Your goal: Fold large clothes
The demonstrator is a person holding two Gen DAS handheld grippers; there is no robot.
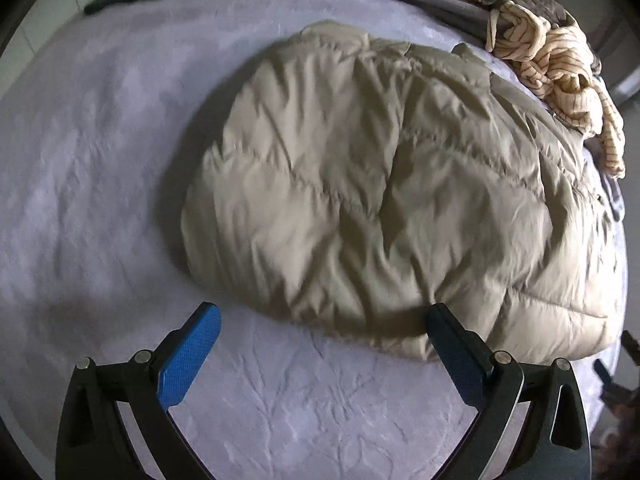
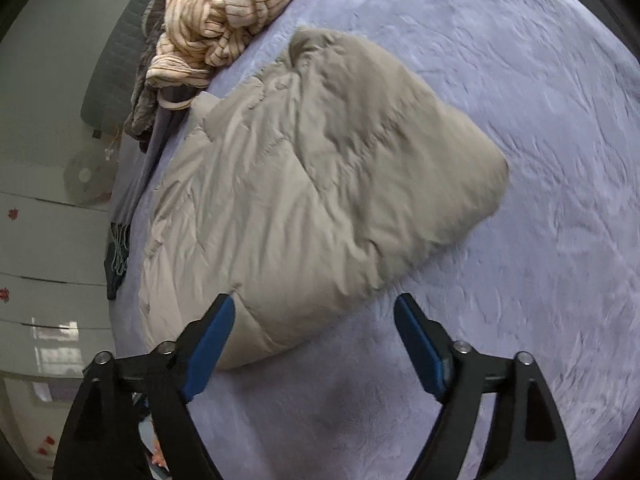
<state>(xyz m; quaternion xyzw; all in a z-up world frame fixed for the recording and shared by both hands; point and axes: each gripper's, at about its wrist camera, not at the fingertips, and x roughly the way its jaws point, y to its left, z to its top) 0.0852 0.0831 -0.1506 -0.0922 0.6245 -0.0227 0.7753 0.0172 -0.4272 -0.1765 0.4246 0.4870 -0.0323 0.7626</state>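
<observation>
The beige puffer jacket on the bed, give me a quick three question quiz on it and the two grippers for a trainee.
1. True or false: the right gripper is clamped on the beige puffer jacket.
2. What lies crumpled at the bed's edge beyond the jacket? A) striped cream garment B) blue jeans C) red towel
3. Fill in: the left gripper has its jaws ____.

Key: 1 false, both pads are clear of it. 2 A, the striped cream garment. 3 open.
</observation>
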